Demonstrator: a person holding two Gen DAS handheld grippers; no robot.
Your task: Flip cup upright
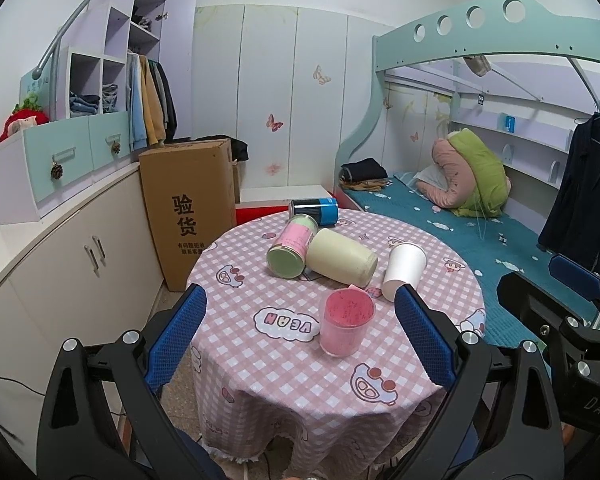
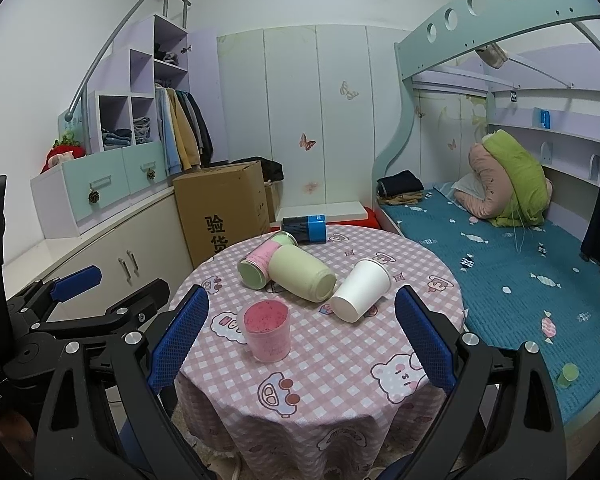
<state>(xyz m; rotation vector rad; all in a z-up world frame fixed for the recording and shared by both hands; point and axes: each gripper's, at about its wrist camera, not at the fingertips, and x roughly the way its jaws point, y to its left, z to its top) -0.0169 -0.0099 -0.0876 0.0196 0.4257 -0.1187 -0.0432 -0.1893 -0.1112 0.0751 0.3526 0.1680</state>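
Note:
A white paper cup (image 1: 403, 271) (image 2: 362, 290) lies on its side on the round table (image 1: 292, 376) (image 2: 340, 372), bottom toward me, at the right. A pink plastic cup (image 1: 345, 327) (image 2: 267, 330) stands upside down near the table's front. A cream cup (image 1: 342, 261) (image 2: 302, 274), a pink-and-green can (image 1: 292, 251) (image 2: 260, 266) and a blue-and-black can (image 1: 314, 211) (image 2: 305, 229) lie on their sides further back. My left gripper (image 1: 300, 336) and right gripper (image 2: 302, 336) are both open, empty, and held short of the table's front edge.
A cardboard box (image 1: 188, 204) (image 2: 222, 210) stands on the floor left of the table beside low cabinets (image 1: 60, 264). A bunk bed with a teal mattress (image 1: 480, 236) (image 2: 512, 272) runs along the right. The right gripper shows in the left wrist view (image 1: 560, 304), and the left gripper in the right wrist view (image 2: 80, 300).

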